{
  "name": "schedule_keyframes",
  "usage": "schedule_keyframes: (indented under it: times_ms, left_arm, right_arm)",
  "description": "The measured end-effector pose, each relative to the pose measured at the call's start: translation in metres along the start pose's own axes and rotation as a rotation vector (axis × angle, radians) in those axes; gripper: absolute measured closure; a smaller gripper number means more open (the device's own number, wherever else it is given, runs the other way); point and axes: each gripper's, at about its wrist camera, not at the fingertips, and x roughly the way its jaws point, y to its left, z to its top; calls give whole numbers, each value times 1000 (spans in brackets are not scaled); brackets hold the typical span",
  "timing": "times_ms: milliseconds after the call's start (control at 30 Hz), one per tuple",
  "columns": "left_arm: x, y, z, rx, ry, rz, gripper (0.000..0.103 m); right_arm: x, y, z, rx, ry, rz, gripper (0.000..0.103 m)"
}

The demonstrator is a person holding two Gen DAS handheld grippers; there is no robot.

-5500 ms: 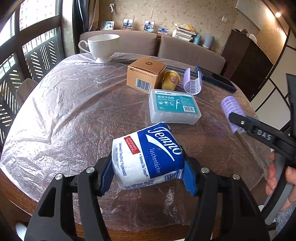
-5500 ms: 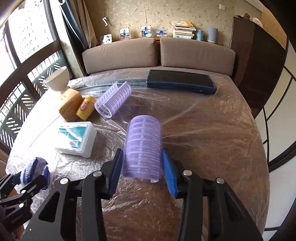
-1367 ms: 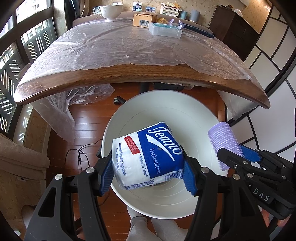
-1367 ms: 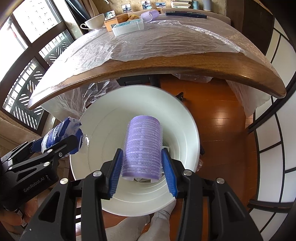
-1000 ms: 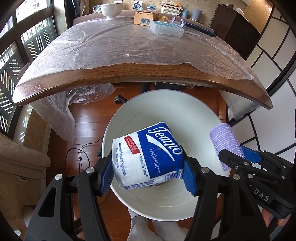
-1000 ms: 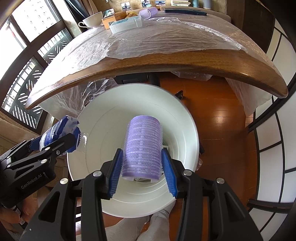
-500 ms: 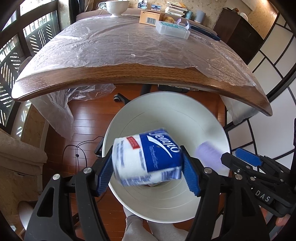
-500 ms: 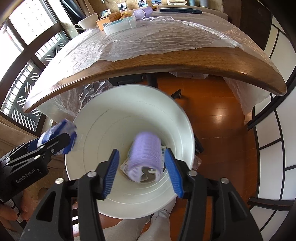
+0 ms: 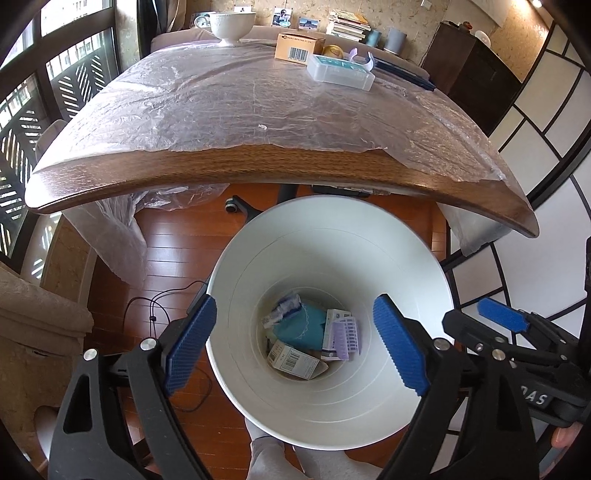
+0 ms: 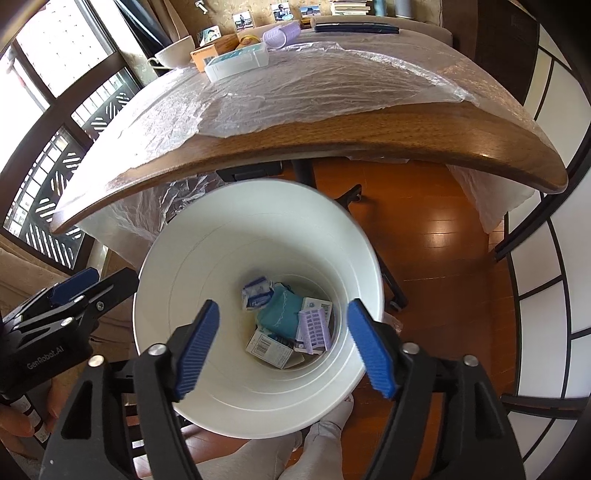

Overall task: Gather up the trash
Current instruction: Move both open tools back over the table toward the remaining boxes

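Both grippers hung over the white bin (image 9: 332,229), which stood on the floor just below the bench's near edge, so that anything let go would fall straight in. The left gripper (image 9: 291,347) had just been opening its jaws; they stood wide with nothing between them. The right gripper (image 10: 284,347) had likewise just been opening, and its jaws were released and bare too.

The tissue pack (image 10: 256,293) lay at the bottom of the bin, toward the far left, and the purple roller (image 10: 314,326) lay beside it on the teal cloth (image 10: 280,314) among small cartons. Both were well down inside, clear of the rim.

More remained near the bench's far edge: a floss box (image 9: 340,72), a brown carton (image 9: 299,51), a second roller (image 10: 280,33) and a cup (image 9: 231,22). I judged the drop finished, with further trips to follow.
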Motion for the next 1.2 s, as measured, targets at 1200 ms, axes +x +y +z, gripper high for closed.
schedule_keyframes:
  times_ms: [1200]
  left_arm:
    - [-44, -8, 188, 70, -314, 114, 2]
  right_arm:
    - [-38, 55, 155, -183, -338, 14, 4]
